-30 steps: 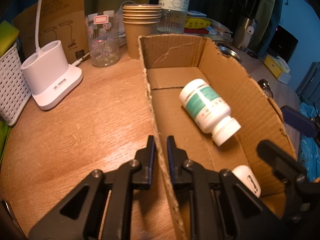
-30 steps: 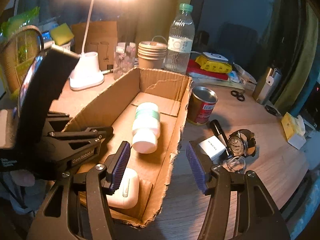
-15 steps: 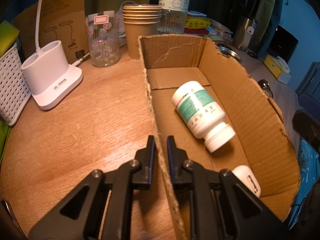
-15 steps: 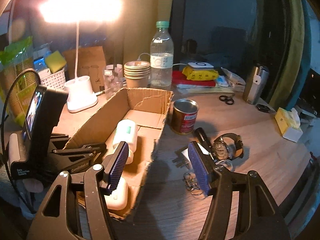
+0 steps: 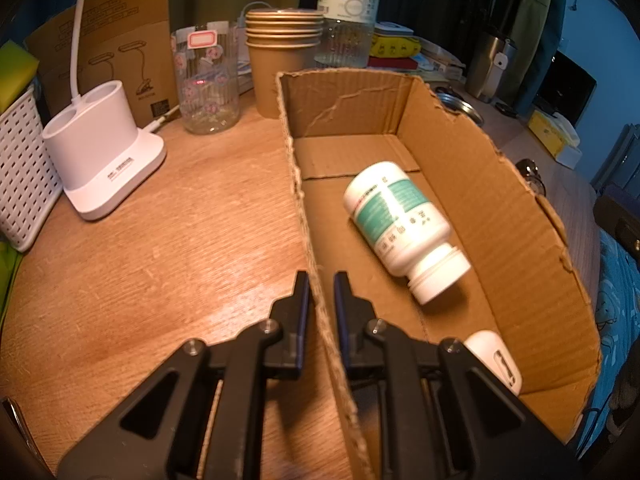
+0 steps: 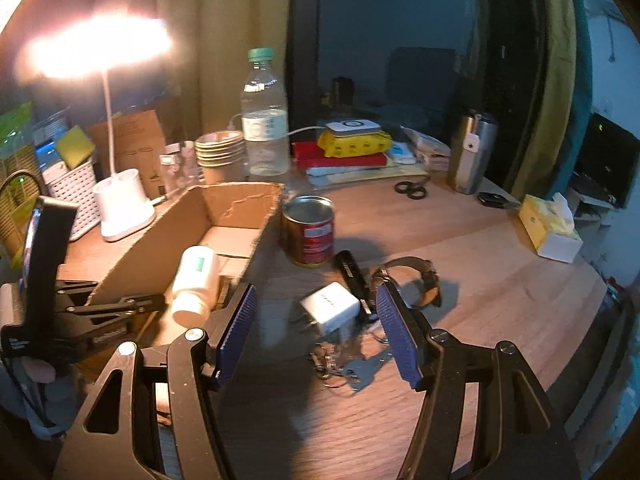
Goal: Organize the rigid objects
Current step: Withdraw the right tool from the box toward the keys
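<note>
My left gripper (image 5: 320, 282) is shut on the left wall of the cardboard box (image 5: 500, 200). Inside the box a white pill bottle (image 5: 400, 220) with a teal label lies on its side. A white earbud case (image 5: 494, 358) rests at the box's near end. My right gripper (image 6: 316, 300) stands open above the table to the right of the box, nothing between its fingers. Below it lie a white charger (image 6: 330, 308), a black stick (image 6: 352, 276), a wristwatch (image 6: 416, 280) and a bunch of keys (image 6: 348, 368). A red can (image 6: 310, 236) stands beside the box.
Behind the box stand a white lamp base (image 5: 100, 152), a glass jar (image 5: 208, 80), stacked paper cups (image 5: 280, 60) and a water bottle (image 5: 348, 12). A white basket (image 5: 20, 168) is at the far left. Scissors (image 6: 410, 190), a steel flask (image 6: 472, 152) and a tissue box (image 6: 552, 228) sit at the right.
My right gripper has drawn back from the box and swung right, over the small items on the table. The pill bottle has rolled a little in the box. The left gripper has kept still.
</note>
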